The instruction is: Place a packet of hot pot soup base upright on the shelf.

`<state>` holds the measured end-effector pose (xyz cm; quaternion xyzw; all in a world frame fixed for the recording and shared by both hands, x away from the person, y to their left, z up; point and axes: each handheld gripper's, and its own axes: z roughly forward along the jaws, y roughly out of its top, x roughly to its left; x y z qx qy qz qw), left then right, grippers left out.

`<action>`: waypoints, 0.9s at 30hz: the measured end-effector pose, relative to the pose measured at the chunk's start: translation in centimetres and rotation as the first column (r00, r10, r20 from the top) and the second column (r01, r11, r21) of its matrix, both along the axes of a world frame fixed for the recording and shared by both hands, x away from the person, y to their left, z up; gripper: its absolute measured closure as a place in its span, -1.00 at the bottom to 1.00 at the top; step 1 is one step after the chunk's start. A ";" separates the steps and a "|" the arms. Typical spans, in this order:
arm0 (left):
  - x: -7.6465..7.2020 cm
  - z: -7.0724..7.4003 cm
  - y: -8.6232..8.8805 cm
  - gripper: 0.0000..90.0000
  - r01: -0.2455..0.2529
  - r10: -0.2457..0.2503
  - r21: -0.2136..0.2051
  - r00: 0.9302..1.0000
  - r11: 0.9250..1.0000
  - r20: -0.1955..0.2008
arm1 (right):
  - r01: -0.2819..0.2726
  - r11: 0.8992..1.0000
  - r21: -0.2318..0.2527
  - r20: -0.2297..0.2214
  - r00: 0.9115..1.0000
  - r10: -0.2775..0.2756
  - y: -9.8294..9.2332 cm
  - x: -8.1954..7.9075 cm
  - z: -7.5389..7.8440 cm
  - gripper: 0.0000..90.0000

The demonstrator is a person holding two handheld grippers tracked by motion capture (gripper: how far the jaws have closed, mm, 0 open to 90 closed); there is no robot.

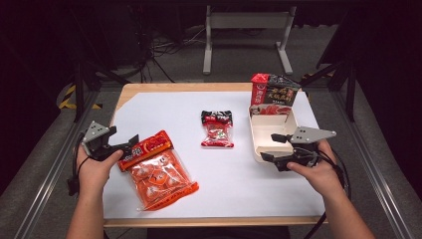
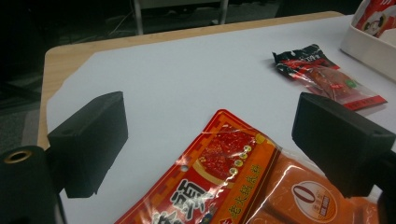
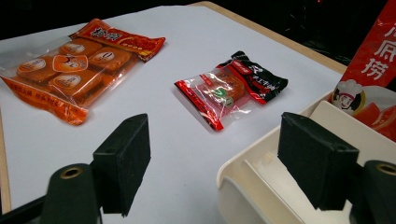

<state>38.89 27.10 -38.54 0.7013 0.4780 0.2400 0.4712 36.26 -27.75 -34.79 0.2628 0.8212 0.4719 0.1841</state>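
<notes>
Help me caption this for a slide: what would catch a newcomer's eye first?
The big orange snack bag at the table's near left, its red top edge between the open jaws of the left gripper. Next, the small red-and-black packet at mid-table, and the white tray at the right, where the open right gripper sits at its near end.

Glossy plastic orange snack bag (image 1: 158,172), matt white tabletop (image 1: 239,169)

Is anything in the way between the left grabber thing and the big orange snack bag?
Nothing visible. The left hand-held gripper is open, one jaw on each side of the top edge of the big orange snack bag, with bare white table around it. The small red packet lies farther off, toward the middle.
</notes>
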 end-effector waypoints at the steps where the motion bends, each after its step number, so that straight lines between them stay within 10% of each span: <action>1: 0.0 -0.1 0.2 -0.73 -0.006 0.006 0.002 1.000 1.000 -0.006 | 0.000 1.000 -0.002 0.000 1.000 0.000 0.1 0.0 -0.1 -0.43; 13: 0.5 -2.8 1.5 -0.65 -0.069 0.070 0.013 0.992 0.998 -0.104 | -0.012 1.000 -0.022 0.002 1.000 0.012 0.9 0.3 -0.4 -0.43; 27: 0.9 -5.0 2.2 -0.63 -0.101 0.109 0.043 0.962 0.994 -0.250 | -0.012 1.000 -0.024 -0.001 1.000 0.012 0.8 0.3 -0.5 -0.44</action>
